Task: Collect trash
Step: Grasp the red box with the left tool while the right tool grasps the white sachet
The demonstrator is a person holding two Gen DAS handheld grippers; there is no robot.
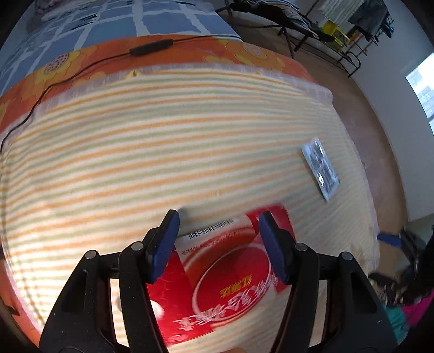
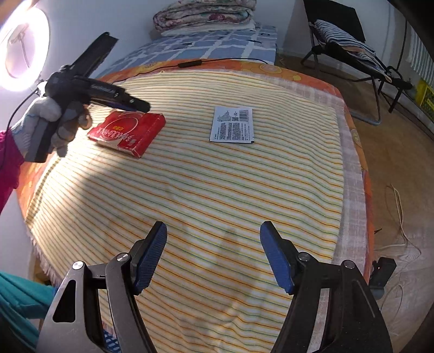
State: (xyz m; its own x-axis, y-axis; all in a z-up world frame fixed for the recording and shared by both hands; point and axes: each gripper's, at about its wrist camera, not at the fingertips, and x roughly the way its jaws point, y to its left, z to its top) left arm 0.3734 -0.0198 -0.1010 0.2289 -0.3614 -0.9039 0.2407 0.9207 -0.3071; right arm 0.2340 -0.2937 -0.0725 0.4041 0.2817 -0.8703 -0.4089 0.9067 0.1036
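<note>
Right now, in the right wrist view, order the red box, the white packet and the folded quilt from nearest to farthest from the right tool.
1. White packet, ahead, centre.
2. Red box, far left.
3. Folded quilt, bed's far end.

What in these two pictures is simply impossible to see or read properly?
- Red box, left wrist view: motion blur smears its lettering; the open left gripper covers its sides.
- Red box, right wrist view: the left gripper hides its far edge, so contact is unclear.
- Flat packet: print too small to read; blurred in the left view.
- Right gripper: open over bare striped blanket.
</note>
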